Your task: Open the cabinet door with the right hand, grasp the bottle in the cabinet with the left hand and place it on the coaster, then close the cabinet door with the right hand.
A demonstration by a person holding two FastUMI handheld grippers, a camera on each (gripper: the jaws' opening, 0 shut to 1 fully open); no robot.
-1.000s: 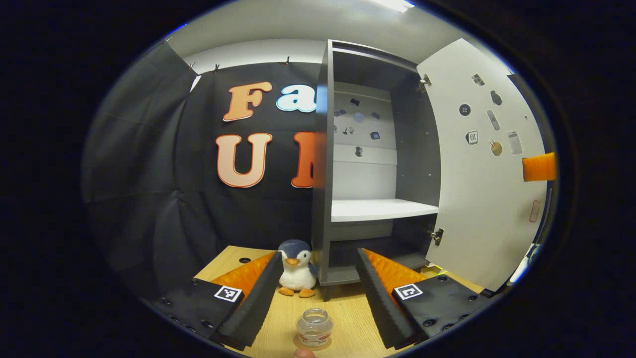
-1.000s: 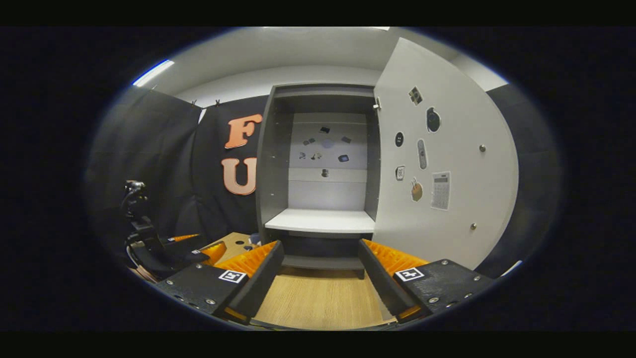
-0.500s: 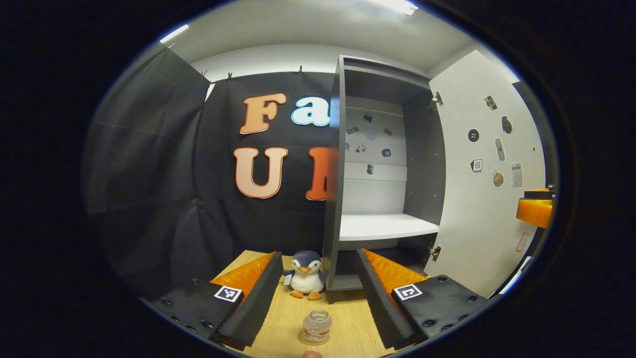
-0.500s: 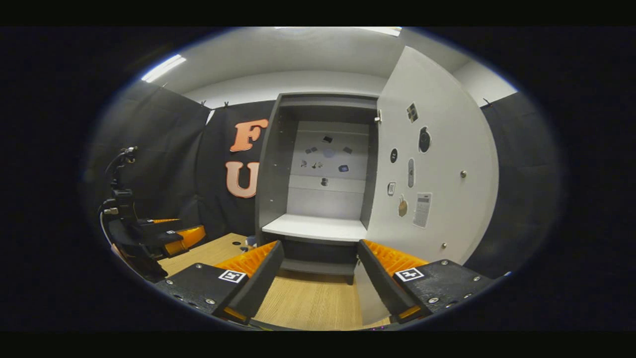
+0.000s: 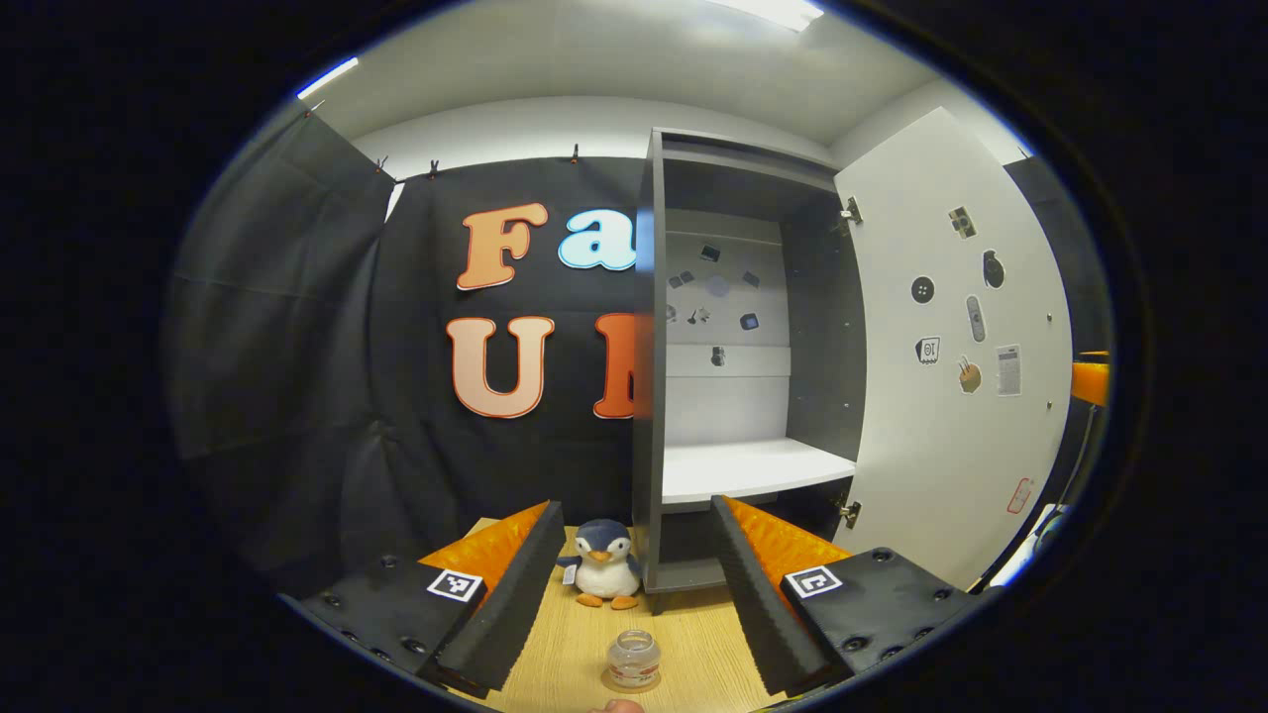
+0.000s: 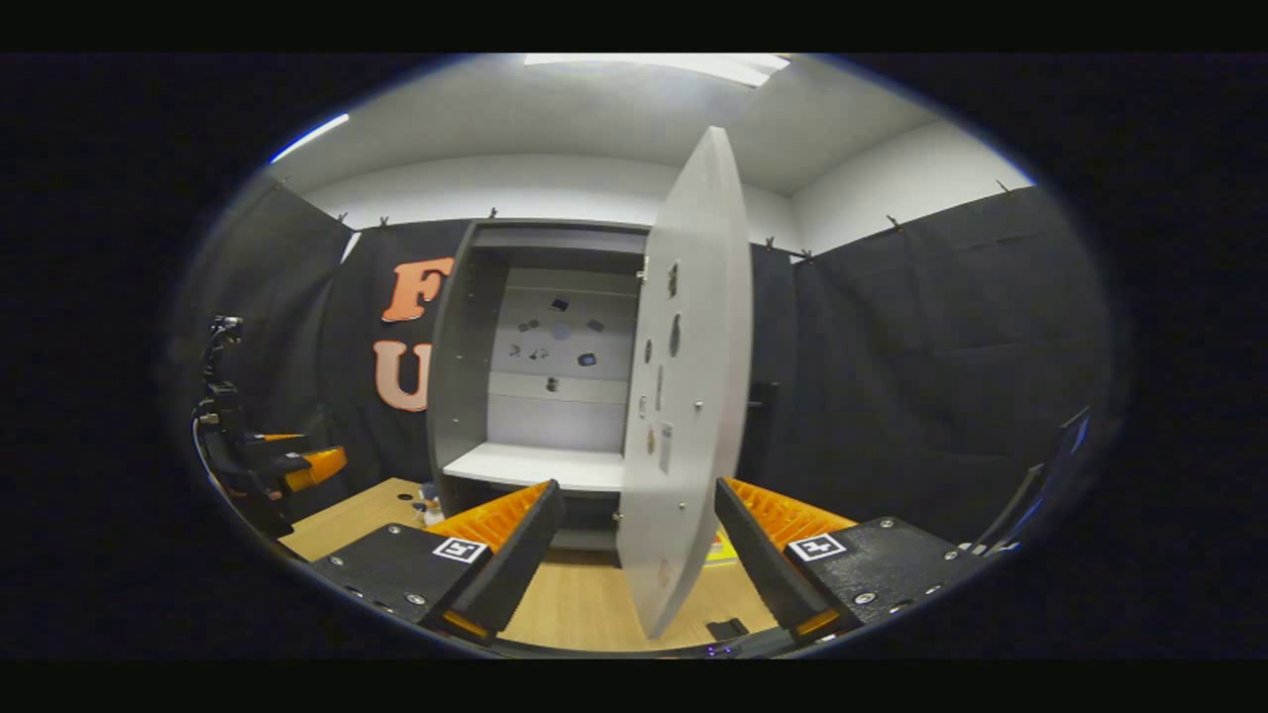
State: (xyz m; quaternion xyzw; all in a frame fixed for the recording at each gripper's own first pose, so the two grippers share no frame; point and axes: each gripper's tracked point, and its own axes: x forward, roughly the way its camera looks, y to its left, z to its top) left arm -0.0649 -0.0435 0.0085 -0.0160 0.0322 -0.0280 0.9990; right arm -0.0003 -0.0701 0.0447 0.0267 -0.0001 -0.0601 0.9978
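Bottle (image 5: 633, 661) sits on the coaster (image 5: 616, 684) on the tabletop (image 5: 580, 644), in front of the cabinet (image 5: 738, 356) and well apart from it. It stands up straight, has no cap, and looks see-through. The left gripper (image 5: 634, 594) hangs over the bottle with its fingers spread wide and nothing between them. A toy penguin (image 5: 604, 576) stands just beside the cabinet's left wall, farther back than the bottle. The cabinet's white shelf (image 5: 748, 467) is bare. The door (image 6: 684, 396) is swung out from the cabinet's right side. In the right gripper view the door's thin edge points at the camera and stands between the right gripper's (image 6: 639, 550) wide-apart fingers, which do not press on it. Stickers (image 5: 966, 307) dot the inside of the door.
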